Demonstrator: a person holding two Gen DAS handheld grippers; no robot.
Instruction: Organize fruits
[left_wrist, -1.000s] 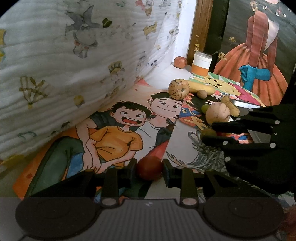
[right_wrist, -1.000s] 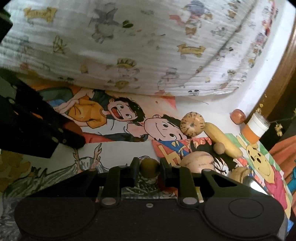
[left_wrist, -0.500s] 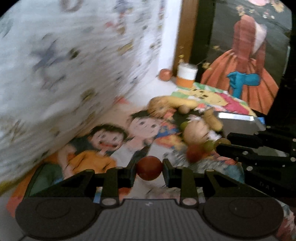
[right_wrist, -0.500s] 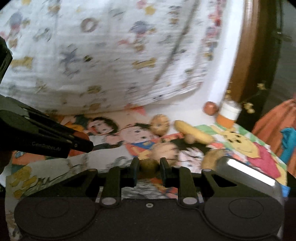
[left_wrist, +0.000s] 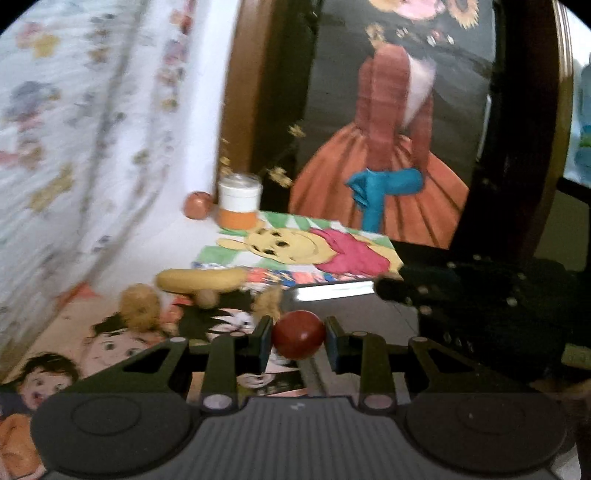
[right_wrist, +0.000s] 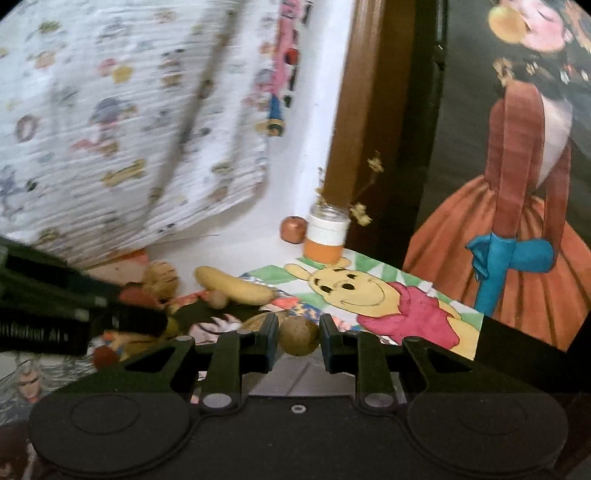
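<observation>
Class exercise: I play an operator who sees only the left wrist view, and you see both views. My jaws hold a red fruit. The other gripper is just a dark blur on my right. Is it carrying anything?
Observer: Yes. In the right wrist view the right gripper is shut on a round olive-brown fruit.
Operator: Is any loose fruit hidden from me?
Observer: Yes. A small reddish-brown fruit lies on the drawings, just below the left gripper and its red fruit. Your view does not show it.
</observation>
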